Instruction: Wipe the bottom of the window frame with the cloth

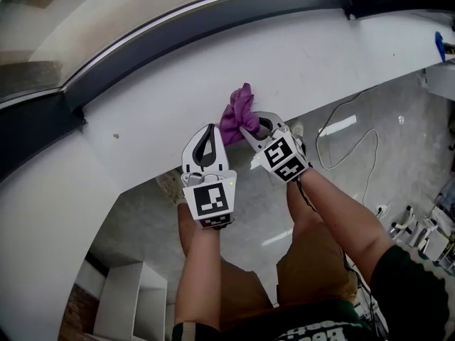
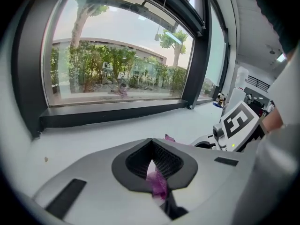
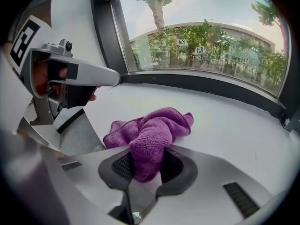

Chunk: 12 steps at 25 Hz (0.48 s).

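White, broad windowsill [image 1: 306,55] spans the head view, with the dark grey bottom rail of the window frame [image 1: 213,23] running along its far edge under the glass. Both claws sit side by side at the sill's near edge, well short of that rail. The right claw [image 1: 250,128] is clamped on the bunched purple microfibre cloth [image 1: 238,109], whose loose folds rest on the sill just ahead of it. The left claw [image 1: 208,128] has its jaws drawn together just beside the cloth. A sliver of purple shows in the slit between them, so it seems to nip an edge. By my reading the wiping is not under way: the cloth has to reach the rail and travel its whole length.
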Available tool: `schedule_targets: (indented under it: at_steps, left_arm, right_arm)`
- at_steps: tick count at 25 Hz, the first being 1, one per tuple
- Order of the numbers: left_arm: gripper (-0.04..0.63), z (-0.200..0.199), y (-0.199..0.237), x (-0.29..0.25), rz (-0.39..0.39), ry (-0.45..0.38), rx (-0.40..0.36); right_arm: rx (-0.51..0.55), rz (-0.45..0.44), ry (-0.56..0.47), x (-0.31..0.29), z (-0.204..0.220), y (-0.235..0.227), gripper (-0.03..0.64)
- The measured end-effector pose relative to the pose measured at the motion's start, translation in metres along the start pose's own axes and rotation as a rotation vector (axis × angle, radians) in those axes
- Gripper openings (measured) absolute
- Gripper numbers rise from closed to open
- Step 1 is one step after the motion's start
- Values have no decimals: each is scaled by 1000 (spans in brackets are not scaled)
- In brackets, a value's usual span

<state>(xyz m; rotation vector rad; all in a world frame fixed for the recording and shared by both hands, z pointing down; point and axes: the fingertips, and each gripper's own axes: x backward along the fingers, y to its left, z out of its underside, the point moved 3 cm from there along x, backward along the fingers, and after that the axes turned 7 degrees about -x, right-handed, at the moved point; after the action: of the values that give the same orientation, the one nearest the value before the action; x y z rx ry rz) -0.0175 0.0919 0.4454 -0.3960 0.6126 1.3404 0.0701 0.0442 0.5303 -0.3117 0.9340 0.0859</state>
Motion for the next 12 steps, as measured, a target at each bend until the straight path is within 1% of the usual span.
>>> schedule_targets:
  at_steps: [8, 12]
  left_arm:
    - [6, 18, 47, 30, -68, 9, 46]
    - [6, 25, 67, 45, -97, 15, 82]
  right_arm:
    - [78, -61, 21, -28, -20, 47, 101]
    - [114, -89, 33, -41, -29, 70, 101]
